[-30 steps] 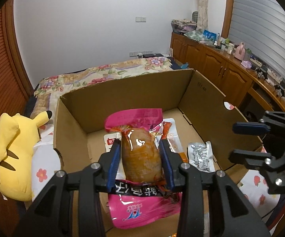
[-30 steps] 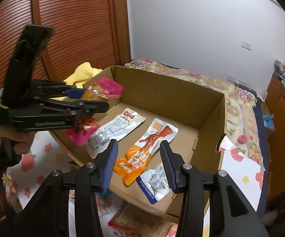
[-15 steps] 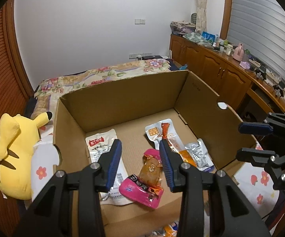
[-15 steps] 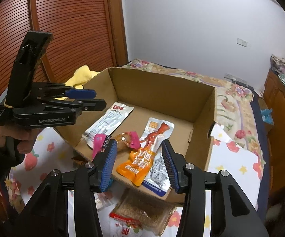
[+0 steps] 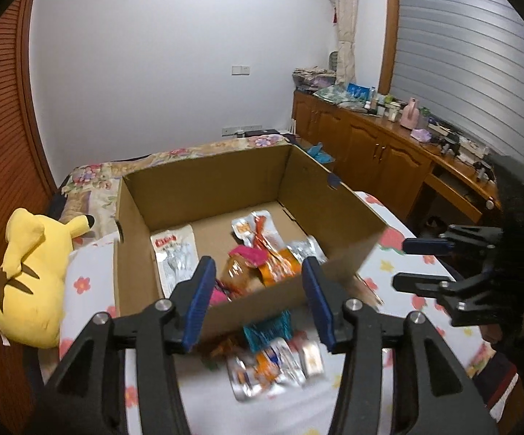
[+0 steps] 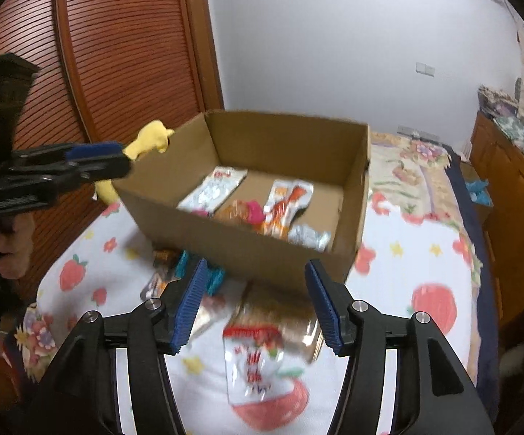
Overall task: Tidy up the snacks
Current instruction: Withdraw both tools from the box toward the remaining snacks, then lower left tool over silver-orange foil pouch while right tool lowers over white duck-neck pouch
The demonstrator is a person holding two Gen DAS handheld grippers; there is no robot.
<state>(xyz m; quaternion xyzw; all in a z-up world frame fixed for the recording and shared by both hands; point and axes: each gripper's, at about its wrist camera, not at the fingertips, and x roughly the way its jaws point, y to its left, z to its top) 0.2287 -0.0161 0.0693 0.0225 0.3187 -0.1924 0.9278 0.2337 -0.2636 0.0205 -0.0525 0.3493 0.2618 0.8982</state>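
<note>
An open cardboard box (image 5: 207, 181) (image 6: 262, 137) stands on the bed. Inside lie a pink-topped snack packet (image 5: 242, 268) (image 6: 251, 212), a white packet (image 5: 173, 253), an orange packet (image 5: 265, 239) and a silver one (image 5: 305, 250). My left gripper (image 5: 258, 297) (image 6: 95, 163) hovers before the box's near wall, its jaws opening with nothing between them. My right gripper (image 6: 254, 301) (image 5: 425, 261) hangs right of it over loose snacks, jaws also opening and empty. Below it lie a brown packet (image 6: 276, 311), a white-red packet (image 6: 254, 362) and a teal one (image 6: 214, 279) (image 5: 267, 330).
A yellow plush toy (image 5: 33, 275) lies left of the box. Slatted wooden doors (image 6: 116, 54) stand on the left, and wooden cabinets (image 5: 370, 152) with clutter on top run along the right. The bedsheet (image 6: 432, 301) has a strawberry print.
The left gripper let go of the pink-topped packet, which now lies in the box. Both grippers drew back from the box, over the loose snacks, and their jaws widened.
</note>
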